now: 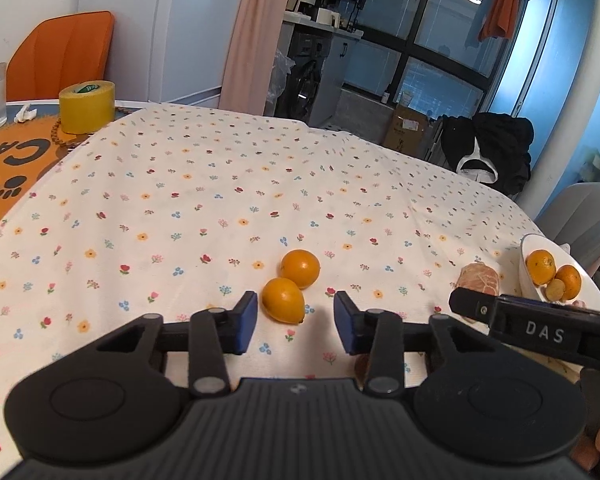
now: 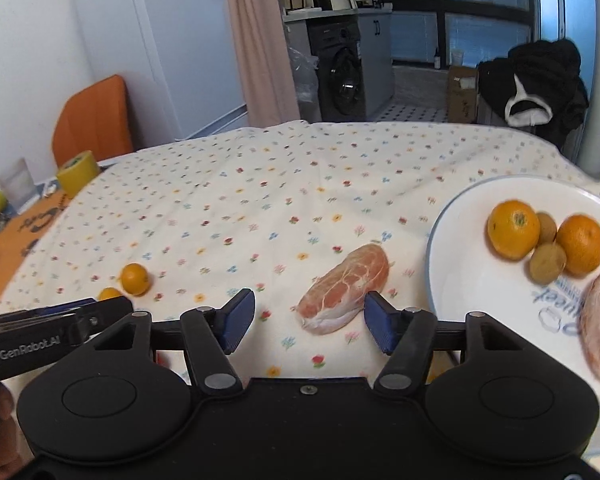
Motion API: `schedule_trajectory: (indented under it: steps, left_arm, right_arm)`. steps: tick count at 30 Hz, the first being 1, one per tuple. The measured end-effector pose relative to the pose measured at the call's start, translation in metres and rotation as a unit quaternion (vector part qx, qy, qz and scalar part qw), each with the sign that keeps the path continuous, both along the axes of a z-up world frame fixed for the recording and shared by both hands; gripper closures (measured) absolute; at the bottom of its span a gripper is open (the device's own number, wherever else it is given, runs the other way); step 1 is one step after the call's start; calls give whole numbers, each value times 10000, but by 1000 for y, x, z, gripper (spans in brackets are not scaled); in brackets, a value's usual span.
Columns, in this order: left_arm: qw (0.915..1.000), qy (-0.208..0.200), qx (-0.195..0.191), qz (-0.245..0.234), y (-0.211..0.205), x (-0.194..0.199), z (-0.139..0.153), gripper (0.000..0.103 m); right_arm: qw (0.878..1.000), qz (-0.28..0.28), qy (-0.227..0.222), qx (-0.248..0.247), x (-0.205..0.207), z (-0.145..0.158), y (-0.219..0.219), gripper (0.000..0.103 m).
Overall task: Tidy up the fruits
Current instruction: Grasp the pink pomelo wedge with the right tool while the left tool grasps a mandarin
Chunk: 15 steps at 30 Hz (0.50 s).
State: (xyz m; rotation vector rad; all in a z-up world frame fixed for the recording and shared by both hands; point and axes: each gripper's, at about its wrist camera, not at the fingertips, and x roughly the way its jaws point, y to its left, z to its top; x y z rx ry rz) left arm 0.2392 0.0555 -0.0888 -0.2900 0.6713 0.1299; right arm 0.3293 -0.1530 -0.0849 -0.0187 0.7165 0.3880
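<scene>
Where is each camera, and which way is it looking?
Left wrist: sits on the left gripper, facing across the floral tablecloth at two oranges; open jaws show, right gripper alongside.
Right wrist: sits on the right gripper, facing the peeled pomelo segment beside the white plate; open jaws show.
Shared: oranges, segment, plate, yellow tape roll.

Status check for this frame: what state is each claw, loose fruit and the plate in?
Left claw: open, empty, near oranges.
Right claw: open, empty, flanking the pomelo segment.
Two oranges: on the cloth, touching.
Pomelo segment: peeled, on the cloth, off the plate.
Plate: holds two oranges, two small brown fruits, one peeled piece.
</scene>
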Motion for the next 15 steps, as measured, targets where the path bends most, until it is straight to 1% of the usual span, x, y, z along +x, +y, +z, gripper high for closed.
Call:
schedule_trajectory:
  steps: [2, 7, 9, 10, 12, 13, 14, 15]
  left_arm:
    - [10000, 16, 13, -6, 0, 3, -1, 68]
    - [10000, 28, 37, -2, 1, 7, -2, 70]
    - [10000, 37, 50, -2, 1, 9, -3, 73]
    - [10000, 40, 58, 3, 1, 10, -3, 75]
    - [10000, 44, 81, 17, 2, 11, -4, 80]
    - [10000, 48, 84, 21, 3, 11, -4, 81]
    - [10000, 46, 82, 11, 3, 11, -4, 81]
    - [10000, 44, 82, 1, 3, 11, -4, 81]
  right_arm:
    - [10000, 7, -26, -87, 3, -1, 3, 43]
    - [9994, 44, -124, -335, 12, -2, 10, 44]
    - [9990, 60, -152, -408, 16, -2, 12, 47]
    - [9989, 75, -155, -437, 19, -3, 13, 50]
    - [9986, 114, -157, -494, 23, -3, 13, 57]
    - [9984, 146, -149, -523, 25, -4, 14, 62]
    - [9983, 181, -132, -539, 26, -4, 14, 65]
    - [9981, 210, -129, -557, 26, -4, 14, 65]
